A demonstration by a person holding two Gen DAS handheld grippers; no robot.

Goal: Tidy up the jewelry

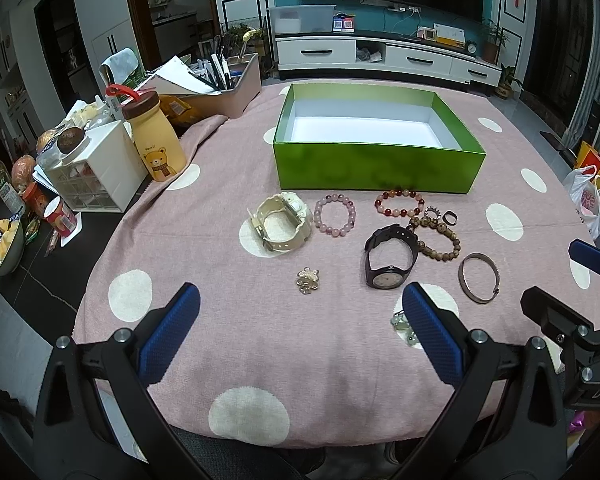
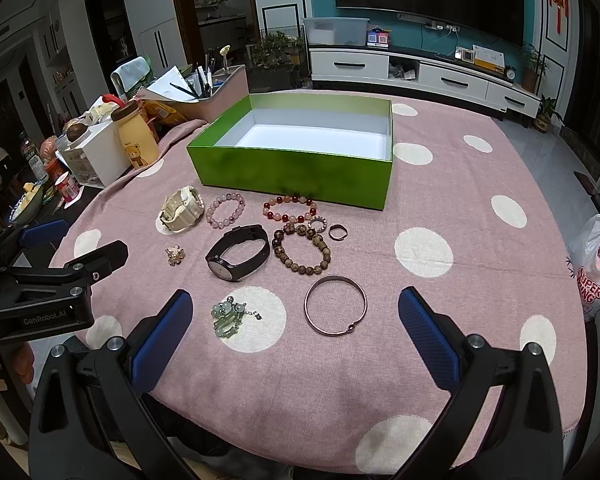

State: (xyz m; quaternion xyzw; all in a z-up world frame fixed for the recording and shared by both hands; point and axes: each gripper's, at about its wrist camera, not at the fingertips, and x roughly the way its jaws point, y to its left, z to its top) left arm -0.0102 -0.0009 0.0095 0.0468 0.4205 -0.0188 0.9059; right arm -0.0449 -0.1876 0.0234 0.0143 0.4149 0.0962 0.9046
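Observation:
An empty green box point(image 1: 376, 168) point(image 2: 292, 172) stands on the pink dotted cloth. In front of it lie a cream watch point(image 1: 282, 224) point(image 2: 180, 210), a pink bead bracelet point(image 1: 335, 215) point(image 2: 225, 210), a red bead bracelet point(image 1: 399, 203) point(image 2: 290, 209), a brown bead bracelet point(image 1: 436, 236) point(image 2: 302, 250), two rings point(image 1: 440, 215) point(image 2: 327, 227), a black watch point(image 1: 390, 256) point(image 2: 238, 252), a silver bangle point(image 1: 479, 277) point(image 2: 335, 310), a gold brooch point(image 1: 308, 280) point(image 2: 175, 255) and a green jade piece point(image 2: 228, 318). My left gripper point(image 1: 300, 300) and right gripper point(image 2: 294, 306) are open and empty, hovering at the near edge.
Left of the cloth stand a yellow bear bottle point(image 1: 156, 140), a white drawer unit point(image 1: 96, 172), a pen bin point(image 1: 228, 92) and a food bowl point(image 1: 6, 244). A plastic bag point(image 2: 596, 264) hangs at the right. A TV cabinet point(image 1: 384, 56) is behind.

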